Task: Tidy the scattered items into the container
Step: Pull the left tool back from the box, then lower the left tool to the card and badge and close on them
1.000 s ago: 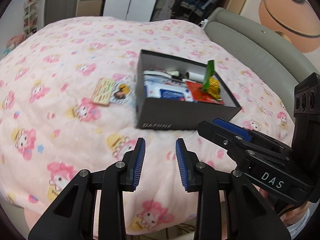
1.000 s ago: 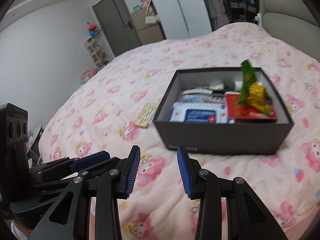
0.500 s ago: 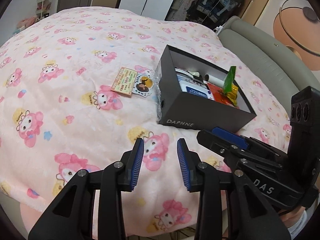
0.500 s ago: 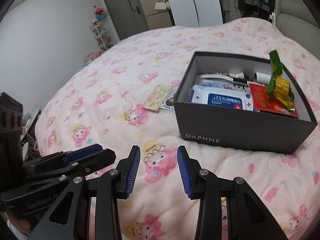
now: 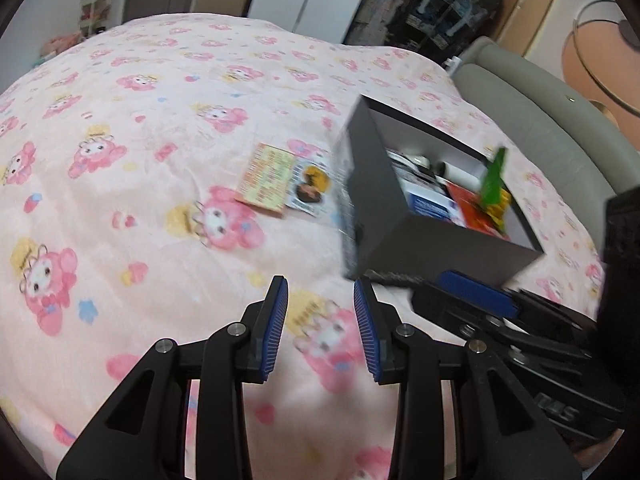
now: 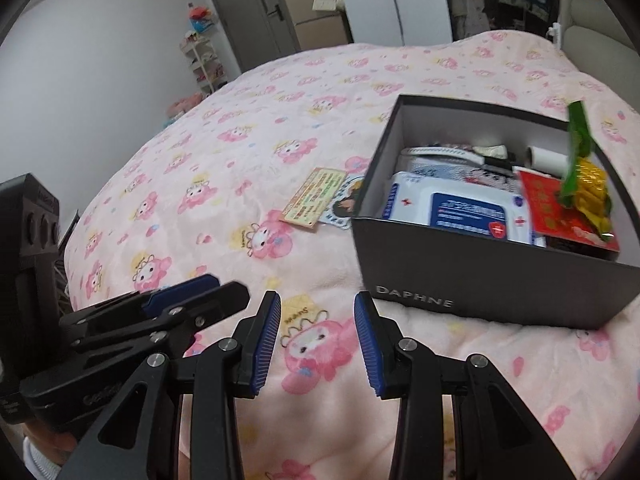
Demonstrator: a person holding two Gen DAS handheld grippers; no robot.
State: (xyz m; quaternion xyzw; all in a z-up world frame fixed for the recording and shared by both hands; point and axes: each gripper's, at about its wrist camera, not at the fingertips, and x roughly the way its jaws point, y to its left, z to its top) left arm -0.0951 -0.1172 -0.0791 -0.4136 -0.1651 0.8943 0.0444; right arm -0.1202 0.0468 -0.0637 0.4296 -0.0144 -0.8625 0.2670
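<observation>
Both empty: left gripper (image 5: 320, 320), right gripper (image 6: 317, 326) jaws part-open. Go low for flat yellow card (image 5: 267, 178) beside box (image 6: 480, 276), pinch edge lol.

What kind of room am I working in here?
Most likely a bedroom: the box sits on a bed with a pink cartoon blanket and padded headboard, with a wardrobe behind.

Ahead and to the right of the right hand-held gripper (image 6: 317, 340), the dark open box (image 6: 480, 276) marked DAPHNE sits upright on the bed, holding a wipes pack (image 6: 460, 210), red packet (image 6: 560, 212) and green-yellow wrapper (image 6: 584, 172). Two flat cards (image 6: 314, 198) lie just left of it, overlapping.
</observation>
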